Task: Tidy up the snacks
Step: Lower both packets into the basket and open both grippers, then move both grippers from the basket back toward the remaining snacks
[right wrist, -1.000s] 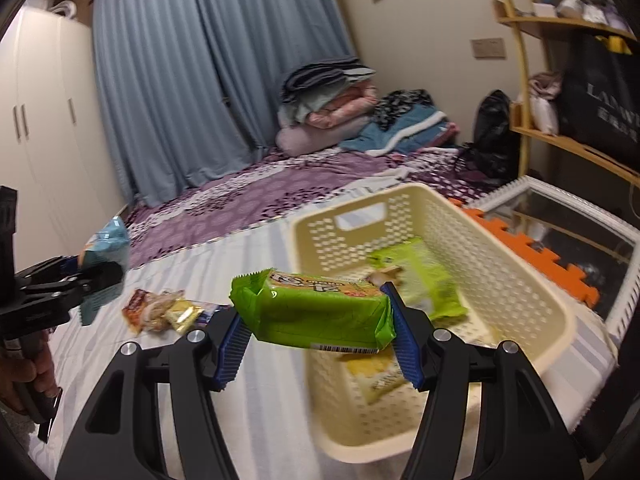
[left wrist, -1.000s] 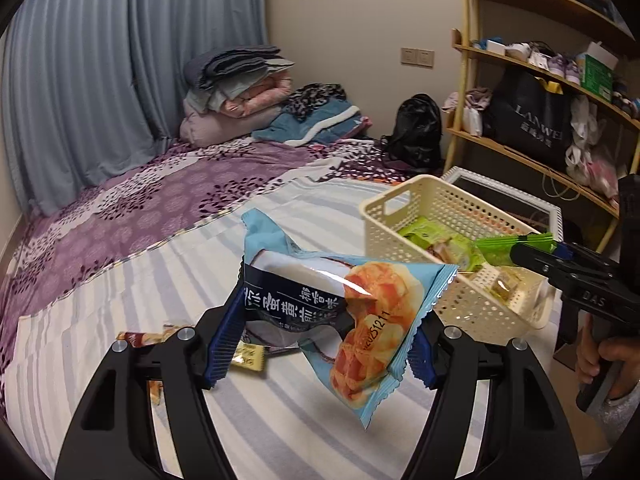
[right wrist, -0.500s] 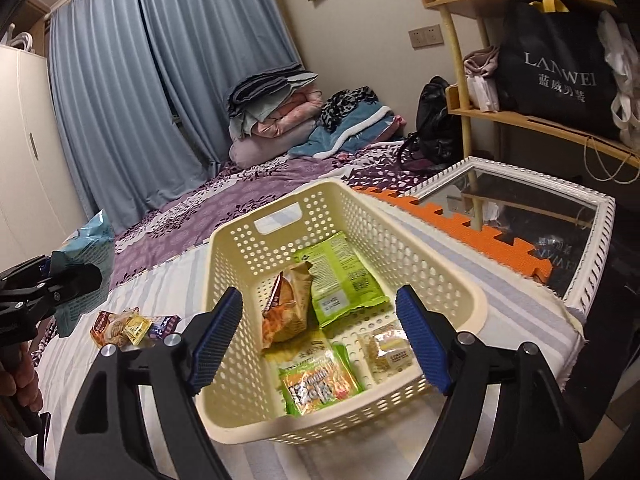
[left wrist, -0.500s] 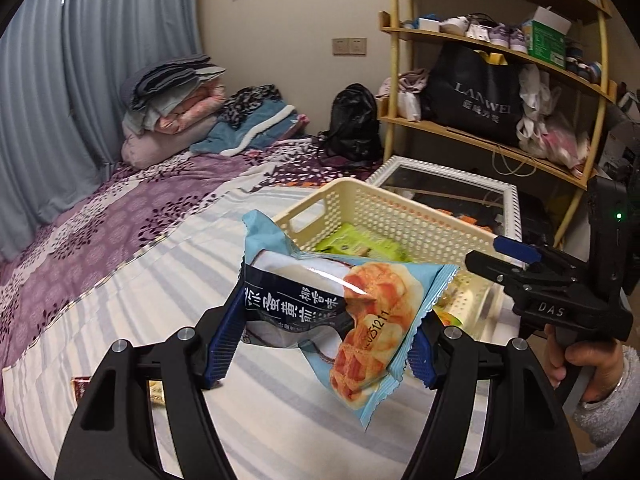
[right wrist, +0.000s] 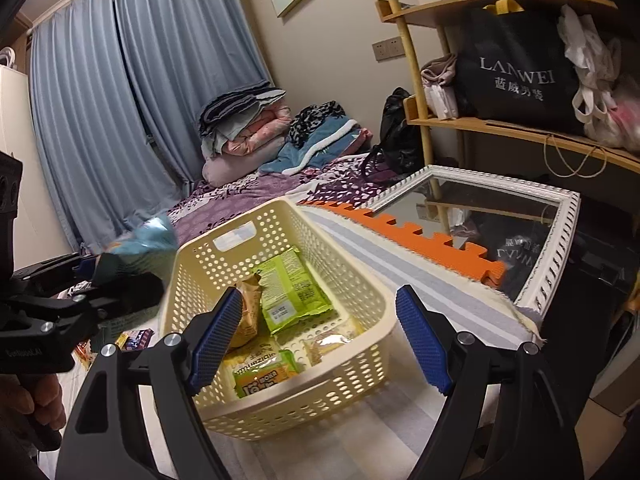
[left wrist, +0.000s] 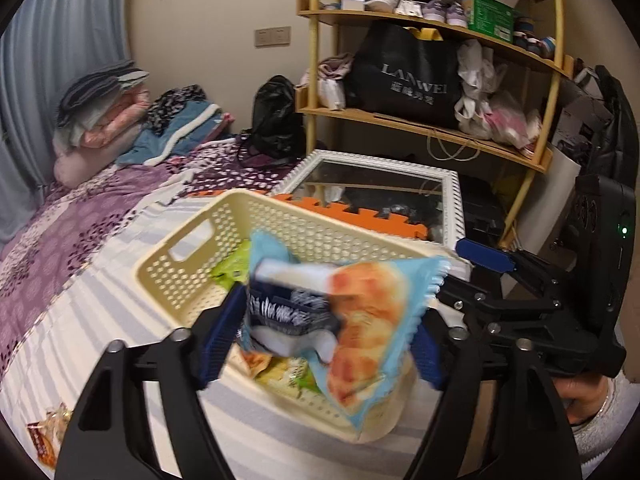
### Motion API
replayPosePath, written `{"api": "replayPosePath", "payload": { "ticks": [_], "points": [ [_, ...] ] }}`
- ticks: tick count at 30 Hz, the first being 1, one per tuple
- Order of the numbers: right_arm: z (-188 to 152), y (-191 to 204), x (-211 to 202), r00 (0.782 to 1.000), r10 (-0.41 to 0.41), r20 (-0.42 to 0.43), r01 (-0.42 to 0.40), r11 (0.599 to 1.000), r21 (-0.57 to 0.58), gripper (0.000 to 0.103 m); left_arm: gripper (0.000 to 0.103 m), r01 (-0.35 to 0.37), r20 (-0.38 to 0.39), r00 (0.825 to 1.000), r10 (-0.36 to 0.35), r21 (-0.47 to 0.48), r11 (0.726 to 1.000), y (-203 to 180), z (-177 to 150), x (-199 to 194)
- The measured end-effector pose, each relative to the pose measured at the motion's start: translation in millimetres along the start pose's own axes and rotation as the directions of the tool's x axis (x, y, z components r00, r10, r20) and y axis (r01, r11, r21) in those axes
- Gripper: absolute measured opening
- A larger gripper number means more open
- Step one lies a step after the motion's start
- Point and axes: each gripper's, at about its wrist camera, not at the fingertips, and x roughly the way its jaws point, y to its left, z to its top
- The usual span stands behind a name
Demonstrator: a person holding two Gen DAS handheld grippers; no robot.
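A cream perforated basket stands on the striped bed. My left gripper hovers over its near end. Its jaws are opening around a light-blue bread packet, which is blurred, tilted and slipping loose between the pads. In the right wrist view the same packet shows left of the basket, at the left gripper. My right gripper is open and empty above the basket's near rim. Inside lie a green packet, a tan packet and a yellow-green packet.
Loose snacks lie on the bed left of the basket. A white-framed mirror and an orange foam mat sit beyond the bed's edge, with wooden shelves behind. Folded bedding is piled by the curtain.
My left gripper carried the blue packet rightward from over the bed to above the basket, and its jaws have spread. My right gripper dropped the green packet into the basket and stays open.
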Motion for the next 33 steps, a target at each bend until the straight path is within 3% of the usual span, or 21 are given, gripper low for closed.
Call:
{"api": "replayPosePath", "payload": {
  "ticks": [1,8,22,33],
  "points": [
    [-0.4,-1.0,-1.0,1.000,-0.004,0.001,0.004,1.000,0.001,0.079,0.101,-0.003,0.006,1.000,0.003,0.000,1.000,-3.1,0.4,1.4],
    [-1.0,-0.1,-2.0,1.000,-0.011,0.003,0.011,1.000,0.002,0.079,0.101,-0.014,0.002,1.000,0.014,-0.040,0.999,0.0,-4.1,-0.7],
    [-2.4,40.7,-5.3,0.998,0.065,-0.011,-0.066,0.995,-0.077,0.080,0.101,-0.074,0.044,0.996,0.082,-0.173,0.982,40.0,-16.6,-39.1],
    [-5.4,78.8,-5.8,0.991,0.131,-0.027,-0.133,0.983,-0.130,0.080,0.101,-0.132,0.059,0.986,0.153,-0.274,0.953,75.1,-41.5,-76.6]
  ]
}}
